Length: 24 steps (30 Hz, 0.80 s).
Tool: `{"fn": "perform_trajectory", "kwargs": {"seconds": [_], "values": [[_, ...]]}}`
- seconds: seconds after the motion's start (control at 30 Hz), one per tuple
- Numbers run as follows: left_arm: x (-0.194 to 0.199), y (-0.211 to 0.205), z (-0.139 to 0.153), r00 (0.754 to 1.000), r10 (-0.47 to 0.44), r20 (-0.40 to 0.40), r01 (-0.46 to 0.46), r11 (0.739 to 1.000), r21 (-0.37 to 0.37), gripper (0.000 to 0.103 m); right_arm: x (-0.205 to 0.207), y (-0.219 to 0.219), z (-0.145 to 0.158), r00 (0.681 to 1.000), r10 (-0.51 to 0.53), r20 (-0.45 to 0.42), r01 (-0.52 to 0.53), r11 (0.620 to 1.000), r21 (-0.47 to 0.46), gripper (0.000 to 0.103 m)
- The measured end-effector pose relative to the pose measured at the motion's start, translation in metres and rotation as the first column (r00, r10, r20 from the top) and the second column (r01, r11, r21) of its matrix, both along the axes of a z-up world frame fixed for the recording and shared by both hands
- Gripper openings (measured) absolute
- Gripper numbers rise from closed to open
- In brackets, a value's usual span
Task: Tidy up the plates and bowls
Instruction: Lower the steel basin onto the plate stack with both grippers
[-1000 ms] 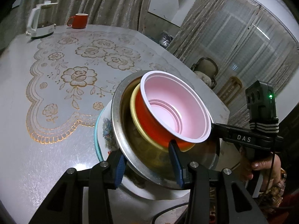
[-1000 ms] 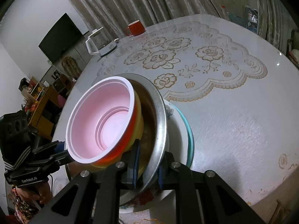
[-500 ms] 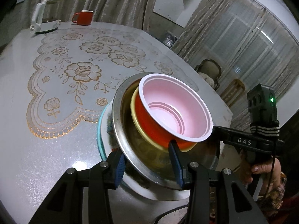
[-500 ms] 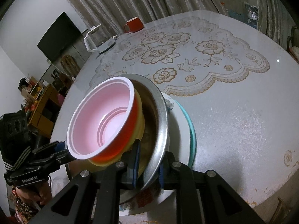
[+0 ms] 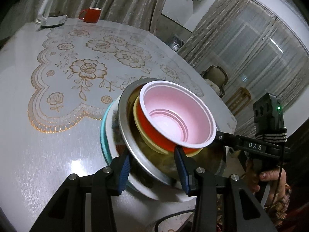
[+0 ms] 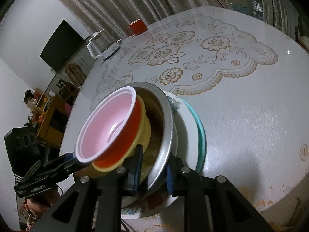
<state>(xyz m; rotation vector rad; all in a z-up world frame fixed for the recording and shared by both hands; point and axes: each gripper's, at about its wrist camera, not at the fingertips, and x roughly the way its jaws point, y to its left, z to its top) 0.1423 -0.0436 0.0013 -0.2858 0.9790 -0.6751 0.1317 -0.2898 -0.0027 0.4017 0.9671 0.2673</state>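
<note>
a: how do the fingers sit?

b: the right gripper (image 6: 152,167) is clenched on the near rim of the steel bowl (image 6: 166,123), one blue pad inside, one outside. the left gripper (image 5: 154,168) straddles the steel bowl's (image 5: 123,119) opposite rim, its fingers spread wider; i cannot tell whether the pads actually press on it.

a: count the dishes.

b: one stack, tilted, at the table's (image 6: 241,119) near edge. three nested bowls: a pink-lined red one (image 5: 177,116) on top, a yellow one (image 5: 143,131) under it, then the steel bowl. below that, two plates: a white floral plate (image 6: 181,131) and a teal-rimmed plate (image 6: 200,133).

a: hands?

b: both grippers reach in low from opposite sides, each seen in the other's view. the right hand (image 5: 258,177) wraps its gripper's handle.

a: anything else?

b: one red mug (image 5: 91,15) and one white kettle (image 5: 53,9) at the far edge, well apart from the stack.
</note>
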Motion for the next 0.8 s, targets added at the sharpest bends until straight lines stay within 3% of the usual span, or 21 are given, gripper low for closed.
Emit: {"fn": "perform_trajectory", "kwargs": {"seconds": [0.33,0.4,0.57,0.63,0.8], "values": [[-0.011,0.009,0.004,1.000,0.018,0.000,-0.018,1.000,0.000,0.044,-0.018,-0.009,0.003,1.000,-0.013,0.004,0.013,0.998,0.059,0.026],[-0.013,0.007,0.004,1.000,0.017,0.007,-0.017,1.000,0.006,0.044,-0.019,-0.009,0.002,1.000,0.004,0.009,-0.004,0.997,0.075,0.022],[-0.016,-0.002,0.006,0.999,0.006,0.052,-0.009,0.999,0.049,0.034,-0.018,-0.003,0.000,0.999,0.005,0.033,-0.005,1.000,0.018,0.018],[-0.015,-0.010,0.008,0.997,-0.002,0.077,-0.005,0.996,0.093,0.034,-0.015,-0.004,0.000,0.999,0.001,0.042,-0.001,1.000,0.011,0.017],[-0.014,-0.011,0.006,0.998,-0.003,0.070,-0.003,0.996,0.092,0.034,-0.013,-0.004,0.001,0.998,-0.004,0.056,0.005,1.000,-0.020,0.017]]}}
